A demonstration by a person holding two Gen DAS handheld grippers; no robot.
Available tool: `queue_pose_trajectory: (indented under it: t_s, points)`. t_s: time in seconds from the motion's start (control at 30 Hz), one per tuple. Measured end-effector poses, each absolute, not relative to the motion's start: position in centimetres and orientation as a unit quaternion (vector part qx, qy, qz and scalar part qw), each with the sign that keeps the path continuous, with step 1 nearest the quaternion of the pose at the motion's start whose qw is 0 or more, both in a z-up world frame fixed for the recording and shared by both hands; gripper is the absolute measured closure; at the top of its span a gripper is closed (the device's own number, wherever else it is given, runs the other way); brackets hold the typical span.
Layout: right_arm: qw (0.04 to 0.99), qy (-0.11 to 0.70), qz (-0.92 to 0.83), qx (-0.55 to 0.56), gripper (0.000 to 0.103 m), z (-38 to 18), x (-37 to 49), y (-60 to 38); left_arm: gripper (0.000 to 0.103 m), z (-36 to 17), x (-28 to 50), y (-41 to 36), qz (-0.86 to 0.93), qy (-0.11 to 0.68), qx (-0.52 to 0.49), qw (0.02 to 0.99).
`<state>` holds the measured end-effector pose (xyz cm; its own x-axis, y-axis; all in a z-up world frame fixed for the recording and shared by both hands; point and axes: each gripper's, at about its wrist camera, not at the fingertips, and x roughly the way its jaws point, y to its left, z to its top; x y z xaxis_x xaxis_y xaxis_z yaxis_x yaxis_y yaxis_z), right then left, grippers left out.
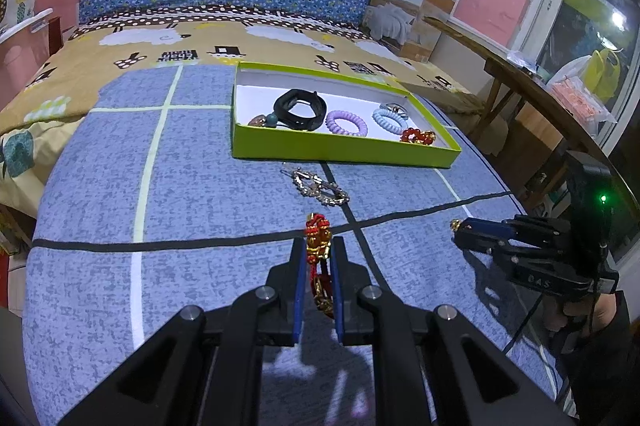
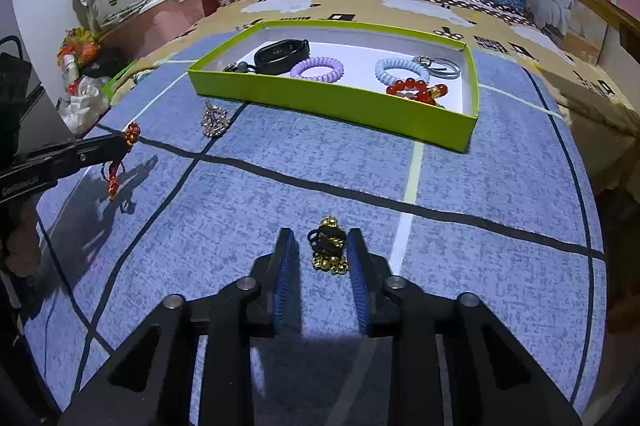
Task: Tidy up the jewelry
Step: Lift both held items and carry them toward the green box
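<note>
Red-and-gold corded bracelet [image 1: 319, 258] hangs clenched in the left gripper [image 1: 318, 246], its long axis running along the fingers; the green box [image 1: 344, 150] lies at 12 o'clock, its near wall the edge to clear. Between them rests a silver chain [image 1: 320, 188]. Right gripper [image 2: 322, 246] stands released, straddling a black-and-gold bell piece [image 2: 328, 245]; box at 1 o'clock, nothing between

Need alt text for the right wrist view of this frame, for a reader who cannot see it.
The right tool straddles a black-and-gold beaded piece lying on a blue bedspread, fingers either side of it and not yet shut. Beyond it, a green box holds hair ties, red beads and a black band. At left, the left tool grips a red-and-gold bracelet.
</note>
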<state>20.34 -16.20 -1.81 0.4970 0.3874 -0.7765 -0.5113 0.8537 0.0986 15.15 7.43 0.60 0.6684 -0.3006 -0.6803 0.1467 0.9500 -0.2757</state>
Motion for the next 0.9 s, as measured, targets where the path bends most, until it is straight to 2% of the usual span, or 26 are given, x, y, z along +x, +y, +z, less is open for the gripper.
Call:
queue_pose_trajectory:
  t_s: [0.53,0.9]
  points:
    - [0.883,0.397,0.248,-0.030,0.086,0.3,21.1,-17.6,0.091,2.7,17.6,5.9,-0.134,0.375,-0.077,0.914]
    - [0.893,0.374,0.248,-0.021,0.086,2.5,24.0,-17.1,0.091,4.8,21.9,4.4,-0.147,0.360,-0.046,0.920]
